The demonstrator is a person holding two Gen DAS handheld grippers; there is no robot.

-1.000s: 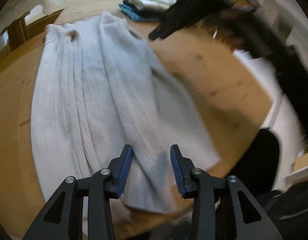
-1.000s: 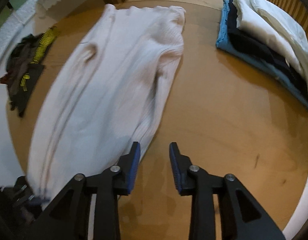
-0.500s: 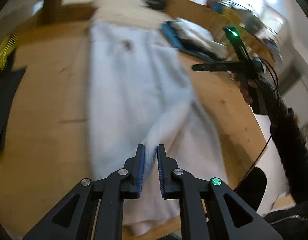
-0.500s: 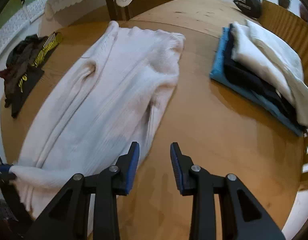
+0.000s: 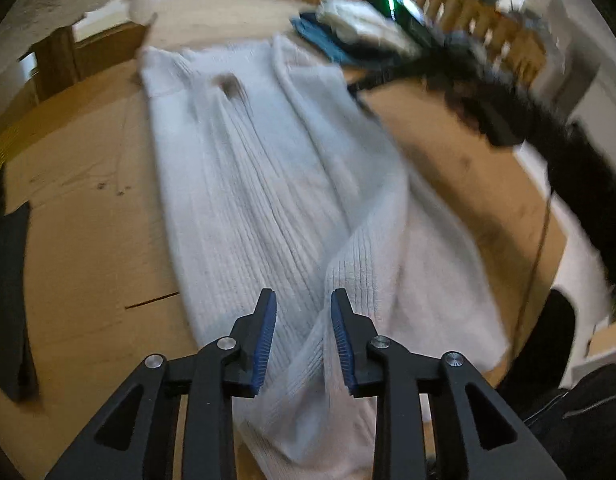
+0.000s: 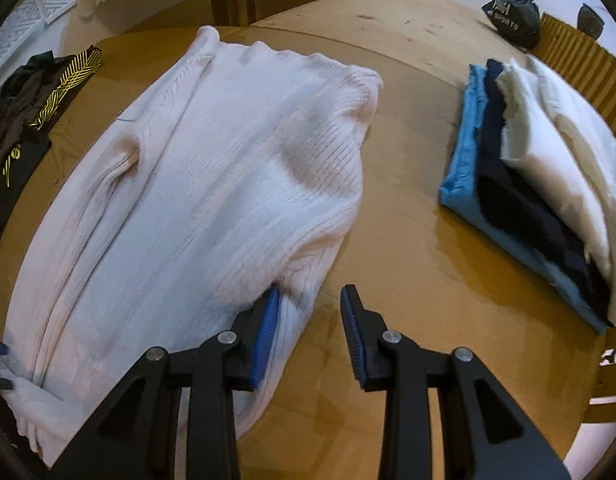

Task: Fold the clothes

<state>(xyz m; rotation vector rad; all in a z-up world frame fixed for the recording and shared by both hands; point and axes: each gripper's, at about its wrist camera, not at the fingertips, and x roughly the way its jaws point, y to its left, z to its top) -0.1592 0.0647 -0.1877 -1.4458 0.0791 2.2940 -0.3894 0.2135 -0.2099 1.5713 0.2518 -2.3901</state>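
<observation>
A white ribbed sweater lies flat along the wooden table. One sleeve is folded diagonally across its body. My left gripper is open just above that sleeve's lower end, and cloth shows between its fingers. In the right wrist view the sweater fills the left half. My right gripper is open at the garment's right edge, with its left finger over the knit and its right finger over bare wood. The right gripper appears blurred in the left wrist view.
A stack of folded clothes, blue, navy and white, sits on the table's right side. Dark garments with yellow print lie at the left edge. A black bag rests at the far end. The person's dark sleeve crosses the right.
My left gripper, shut on the sleeve half a second ago, has opened, and the sleeve now lies across the sweater's body. My right gripper has dropped closer to the sweater's right edge.
</observation>
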